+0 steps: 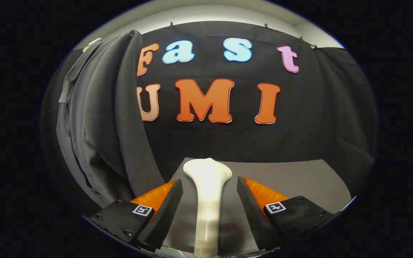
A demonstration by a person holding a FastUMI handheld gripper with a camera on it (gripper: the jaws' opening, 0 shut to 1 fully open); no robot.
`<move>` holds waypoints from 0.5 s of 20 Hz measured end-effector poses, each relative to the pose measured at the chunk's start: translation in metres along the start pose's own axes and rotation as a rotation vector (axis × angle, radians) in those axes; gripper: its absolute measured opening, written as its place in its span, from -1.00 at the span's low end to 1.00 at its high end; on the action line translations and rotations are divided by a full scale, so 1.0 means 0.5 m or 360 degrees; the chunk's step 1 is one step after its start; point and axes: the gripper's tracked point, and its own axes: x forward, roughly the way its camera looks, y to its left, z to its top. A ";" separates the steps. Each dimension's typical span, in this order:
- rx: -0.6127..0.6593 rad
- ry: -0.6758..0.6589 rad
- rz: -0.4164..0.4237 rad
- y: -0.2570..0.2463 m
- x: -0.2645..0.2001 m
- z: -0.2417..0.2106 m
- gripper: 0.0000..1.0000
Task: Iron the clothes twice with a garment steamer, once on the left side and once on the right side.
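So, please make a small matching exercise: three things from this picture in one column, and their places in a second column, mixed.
Things:
1. garment steamer
2. dark shirt
3. grey table

Places:
A. hanging beside the booth's wall, off to one side of the fingers
B. lying under the fingers and stretching beyond them
C. between the two fingers of the hand-held gripper, a gap showing on each side

Pairs: 1-C, 2-A, 3-B
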 end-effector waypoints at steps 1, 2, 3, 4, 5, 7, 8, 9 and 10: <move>0.0009 0.0042 0.0005 0.002 0.011 -0.012 0.97; 0.0011 0.0096 0.0013 0.004 0.027 -0.031 0.97; 0.0006 0.0152 0.0025 0.008 0.034 -0.049 0.97; -0.0004 0.0191 0.0037 0.013 0.042 -0.065 0.95; -0.0019 0.0221 0.0048 0.017 0.049 -0.078 0.92; -0.0038 0.0257 0.0052 0.020 0.063 -0.092 0.86; -0.0039 0.0278 0.0050 0.018 0.068 -0.098 0.83; -0.0036 0.0305 0.0055 0.019 0.070 -0.105 0.80; -0.0032 0.0325 0.0055 0.018 0.075 -0.111 0.81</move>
